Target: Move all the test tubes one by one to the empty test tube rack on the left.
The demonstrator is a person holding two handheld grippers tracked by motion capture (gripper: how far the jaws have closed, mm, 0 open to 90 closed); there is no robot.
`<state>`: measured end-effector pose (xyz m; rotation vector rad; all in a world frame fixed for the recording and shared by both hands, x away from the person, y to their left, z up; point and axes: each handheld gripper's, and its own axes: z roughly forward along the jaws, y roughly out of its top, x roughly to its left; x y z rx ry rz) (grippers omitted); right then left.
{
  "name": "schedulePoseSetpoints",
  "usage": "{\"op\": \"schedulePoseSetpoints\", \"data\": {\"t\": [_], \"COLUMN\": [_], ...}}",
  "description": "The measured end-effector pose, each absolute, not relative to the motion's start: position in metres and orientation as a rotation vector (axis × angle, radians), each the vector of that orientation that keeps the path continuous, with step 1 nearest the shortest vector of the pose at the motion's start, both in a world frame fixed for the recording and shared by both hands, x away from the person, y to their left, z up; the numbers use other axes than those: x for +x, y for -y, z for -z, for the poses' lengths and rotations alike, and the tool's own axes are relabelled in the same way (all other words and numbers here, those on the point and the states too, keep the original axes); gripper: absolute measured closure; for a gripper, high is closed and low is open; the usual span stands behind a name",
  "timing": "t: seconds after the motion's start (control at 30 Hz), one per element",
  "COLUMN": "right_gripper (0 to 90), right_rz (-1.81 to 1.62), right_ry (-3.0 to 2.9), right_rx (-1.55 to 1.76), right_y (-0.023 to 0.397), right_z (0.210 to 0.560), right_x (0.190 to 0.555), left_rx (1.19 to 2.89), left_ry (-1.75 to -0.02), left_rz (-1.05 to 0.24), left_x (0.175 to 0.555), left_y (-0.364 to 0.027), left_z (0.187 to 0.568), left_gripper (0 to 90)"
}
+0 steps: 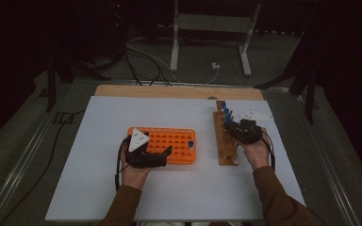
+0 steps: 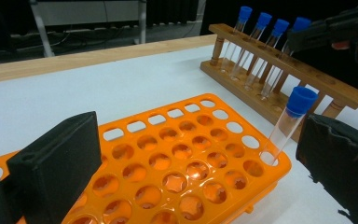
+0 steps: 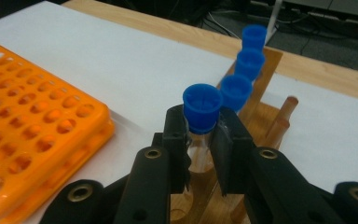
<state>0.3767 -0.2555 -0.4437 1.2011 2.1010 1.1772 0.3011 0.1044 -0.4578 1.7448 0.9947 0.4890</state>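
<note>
The orange rack (image 2: 186, 158) is seen to be moulded plastic with a smooth, glossy sheen, while the wooden rack (image 2: 279, 70) at the upper right of the left gripper view is finished in smooth, slightly shiny brown wood. The tubes (image 2: 249, 51) are made of clear, glassy material and are capped in matt blue plastic. The table sheet (image 1: 94, 155) is rendered matt and pale, and the right gripper (image 3: 200, 140) in matt black plastic.

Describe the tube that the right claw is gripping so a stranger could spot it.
Find the long wooden rack on the white table's right side. Four clear, blue-capped tubes stand in it; the wanted tube is nearest the person, pinched just under its cap by the right claw.
</note>
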Motion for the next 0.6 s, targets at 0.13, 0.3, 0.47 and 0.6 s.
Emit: {"op": "schedulePoseSetpoints", "data": {"t": [0.13, 0.3, 0.47, 0.6], "right_gripper": [76.5, 76.5, 76.5, 76.5], "right_rz": [-1.185, -1.18, -1.196, -1.208], "right_ry": [-2.091, -2.09, -2.077, -2.068], "right_rx": [1.163, 1.148, 1.136, 1.115], "right_y": [0.256, 0.257, 0.259, 0.258], "right_z": [0.432, 0.425, 0.414, 0.406], "right_x": [0.372, 0.37, 0.368, 0.366], "left_rx": [1.742, 1.742, 1.743, 1.745], "left_ry": [-0.995, -0.998, -1.001, -1.001], "left_rz": [-0.489, -0.487, -0.485, -0.486], "left_x": [0.301, 0.301, 0.302, 0.301], "left_y": [-0.105, -0.105, -0.105, -0.105], "left_z": [0.458, 0.458, 0.458, 0.458], "left_gripper": [1.0, 1.0, 1.0, 1.0]}}
